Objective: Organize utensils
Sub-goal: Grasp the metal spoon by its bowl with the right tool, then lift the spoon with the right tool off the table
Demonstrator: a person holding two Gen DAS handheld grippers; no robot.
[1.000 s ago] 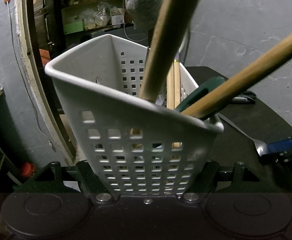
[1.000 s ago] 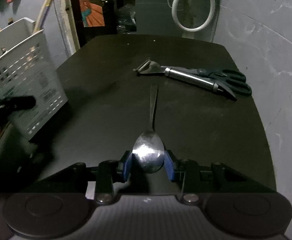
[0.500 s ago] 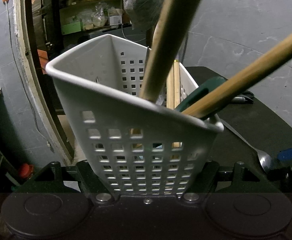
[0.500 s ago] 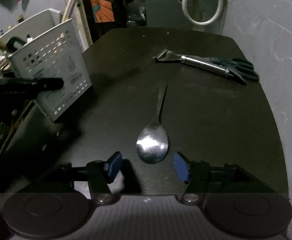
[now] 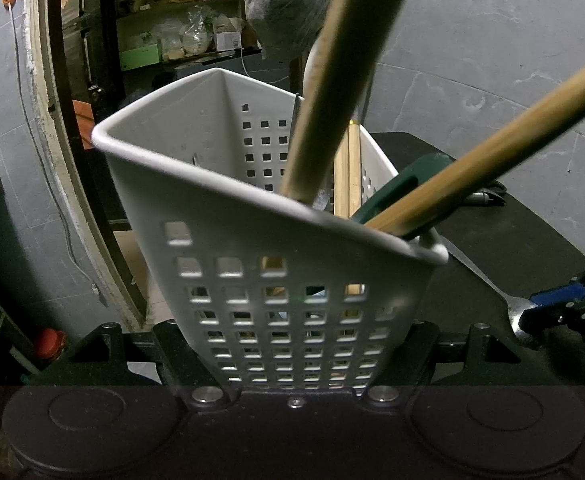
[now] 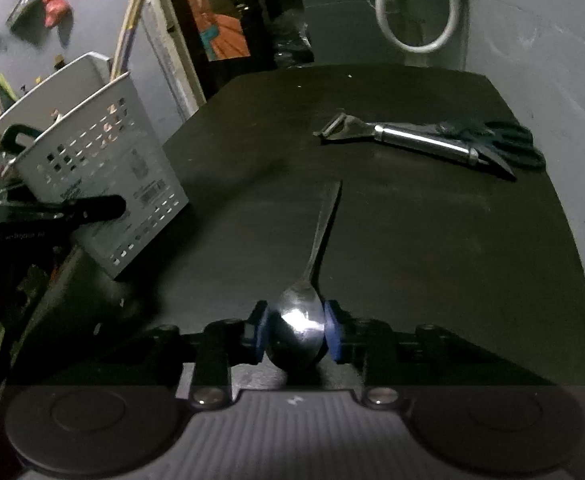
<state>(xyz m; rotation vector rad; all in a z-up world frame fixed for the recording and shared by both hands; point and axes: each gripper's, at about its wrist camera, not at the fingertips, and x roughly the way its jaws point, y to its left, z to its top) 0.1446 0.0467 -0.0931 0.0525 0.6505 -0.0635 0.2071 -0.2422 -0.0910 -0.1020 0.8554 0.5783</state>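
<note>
My left gripper (image 5: 294, 360) is shut on a white perforated utensil basket (image 5: 292, 280), which it grips by its sides and holds tilted. In the basket stand two wooden handles (image 5: 332, 92), a green-handled tool (image 5: 404, 188) and some thinner sticks. In the right wrist view the basket (image 6: 104, 184) is at the left, with a left finger (image 6: 64, 208) across it. A metal spoon (image 6: 298, 320) lies on the black table (image 6: 432, 240), handle pointing away. My right gripper (image 6: 297, 332) is closing, its blue pads against both sides of the spoon's bowl.
A metal-handled peeler (image 6: 392, 136) and black scissors (image 6: 504, 148) lie at the table's far right. Grey walls stand behind and right of the table. A doorway with shelves opens at the back left.
The right gripper's jaws went wide around the spoon's bowl, then came in against it. The basket and the left gripper have stayed where they were.
</note>
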